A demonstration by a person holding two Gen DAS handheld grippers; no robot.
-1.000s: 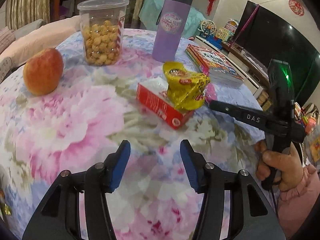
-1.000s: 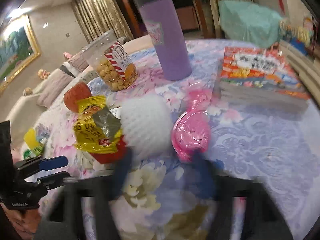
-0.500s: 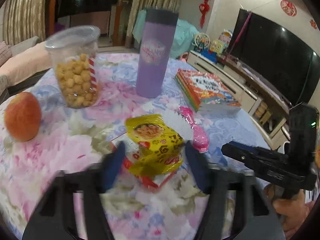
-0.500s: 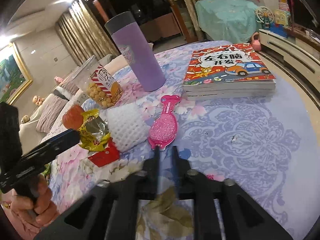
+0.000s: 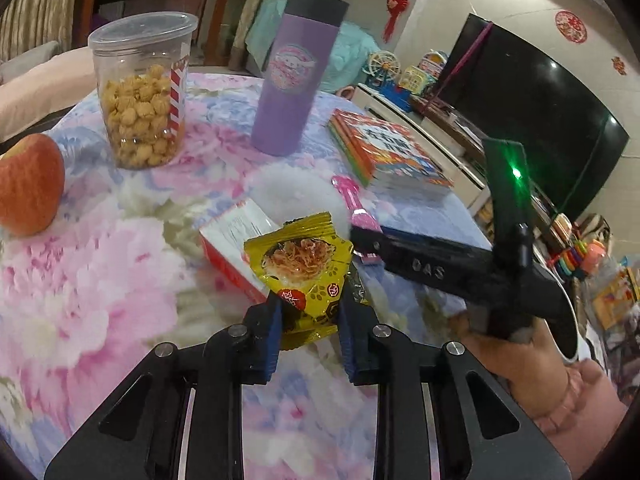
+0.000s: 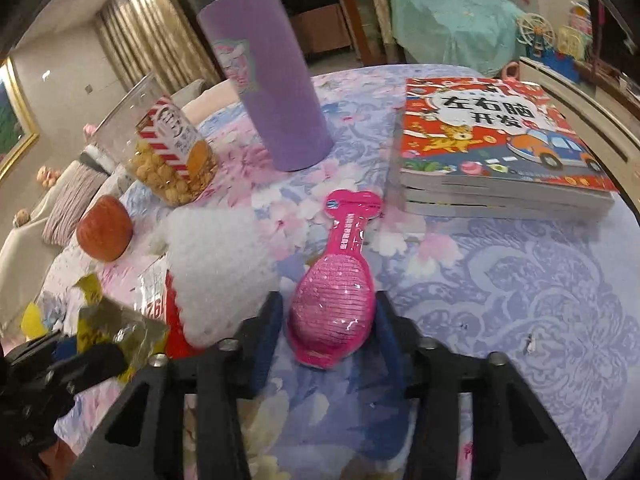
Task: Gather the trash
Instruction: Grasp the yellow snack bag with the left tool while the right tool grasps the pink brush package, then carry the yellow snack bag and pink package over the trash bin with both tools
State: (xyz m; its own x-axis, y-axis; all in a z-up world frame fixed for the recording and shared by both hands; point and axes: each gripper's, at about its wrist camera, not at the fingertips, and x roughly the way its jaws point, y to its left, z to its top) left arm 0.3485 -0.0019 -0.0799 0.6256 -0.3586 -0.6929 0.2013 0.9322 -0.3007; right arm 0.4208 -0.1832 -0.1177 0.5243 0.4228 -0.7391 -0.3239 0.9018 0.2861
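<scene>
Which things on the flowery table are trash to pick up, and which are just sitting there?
Trash, most likely:
yellow snack wrapper, between the left gripper fingers
pink wrapper, between the right gripper fingers
white foam net
red box

Just sitting there:
apple
snack jar
purple cup
books

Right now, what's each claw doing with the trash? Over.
Left gripper shut on yellow wrapper. Right gripper open, straddling pink packet. White foam net beside it, touching the right gripper's left finger.

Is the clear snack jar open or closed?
Closed. A clear lid sits on the snack jar, which stands upright and about half full of round yellow snacks.
</scene>
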